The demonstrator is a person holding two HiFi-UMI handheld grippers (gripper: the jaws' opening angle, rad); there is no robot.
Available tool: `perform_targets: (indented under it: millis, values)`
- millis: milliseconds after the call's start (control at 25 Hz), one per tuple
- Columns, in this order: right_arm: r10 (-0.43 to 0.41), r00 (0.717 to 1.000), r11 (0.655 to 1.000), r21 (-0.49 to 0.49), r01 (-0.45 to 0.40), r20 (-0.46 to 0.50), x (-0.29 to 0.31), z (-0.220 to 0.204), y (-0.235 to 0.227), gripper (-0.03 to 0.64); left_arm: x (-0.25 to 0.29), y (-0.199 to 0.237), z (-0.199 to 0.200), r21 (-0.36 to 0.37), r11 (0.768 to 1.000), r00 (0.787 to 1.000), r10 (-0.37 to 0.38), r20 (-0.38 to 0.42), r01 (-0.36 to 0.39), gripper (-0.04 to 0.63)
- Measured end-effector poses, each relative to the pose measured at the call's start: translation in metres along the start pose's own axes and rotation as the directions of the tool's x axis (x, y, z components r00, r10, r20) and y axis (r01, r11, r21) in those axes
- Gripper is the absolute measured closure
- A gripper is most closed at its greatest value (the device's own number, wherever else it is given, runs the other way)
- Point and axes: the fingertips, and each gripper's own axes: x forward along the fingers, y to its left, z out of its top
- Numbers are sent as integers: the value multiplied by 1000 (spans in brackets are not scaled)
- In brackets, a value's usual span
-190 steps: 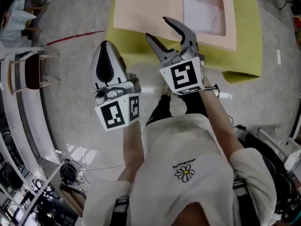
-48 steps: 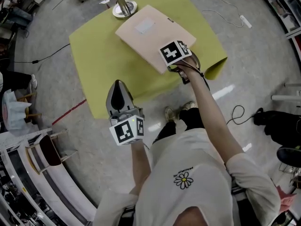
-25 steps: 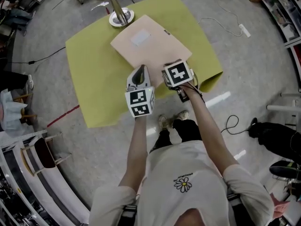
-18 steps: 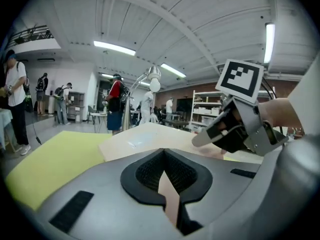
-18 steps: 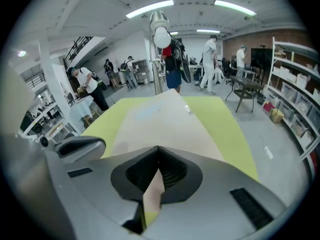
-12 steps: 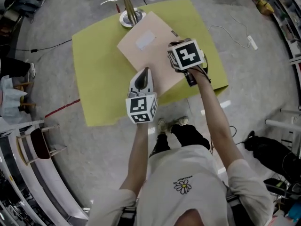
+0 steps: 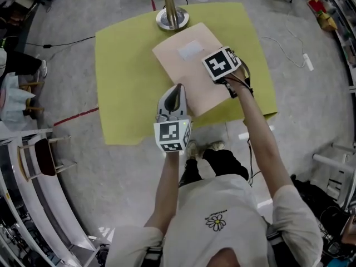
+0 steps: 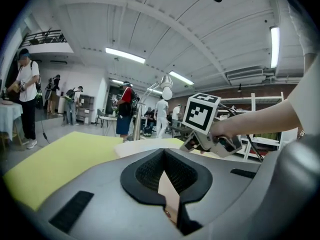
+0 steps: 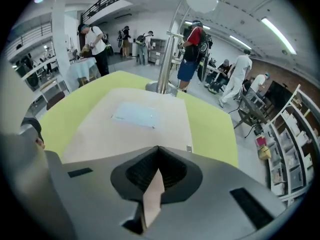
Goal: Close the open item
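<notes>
The beige folder (image 7: pixel 189 71) lies flat and closed on the yellow mat (image 7: pixel 125 82), near a lamp base (image 7: pixel 171 19), with the right gripper (image 9: pixel 157 150) over its right side and the left gripper (image 7: pixel 178 88) by its near edge, both empty with jaws together.

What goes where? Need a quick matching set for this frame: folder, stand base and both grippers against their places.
1. beige flat folder
2. round metal stand base
3. right gripper
4. left gripper

A. at the cloth's far edge
B. over the folder's right edge
C. lying flat on the yellow-green cloth
D. at the folder's near-left edge

Pairs: 1-C, 2-A, 3-B, 4-D
</notes>
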Motion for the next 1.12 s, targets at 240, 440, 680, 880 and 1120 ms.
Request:
perform_targets:
  millis: [240,440,680,880,1120]
  values:
    - [37,999,996,87,-35,-24,12,-17,-9,606,-1,6,3,22,999,1000,28,14,-28,581]
    - [95,995,982,163,-96,14,18,-19,-4,606,0,3,-2,24,999,1000,30,3,-30,581]
    - [23,1000,994,106,-21,-20,20,-23,-7,606,-2,-1,0,26,999,1000,23,11,-23,581]
    - [94,993,969,222,-109,76,19,-16,4,606,-9,-6,9,38,999,999,19,29,-20,581]
    - [18,997,976,216,-34,75,10,-20,-11,606,-16,-8,36,16,999,996,45,78,-46,581]
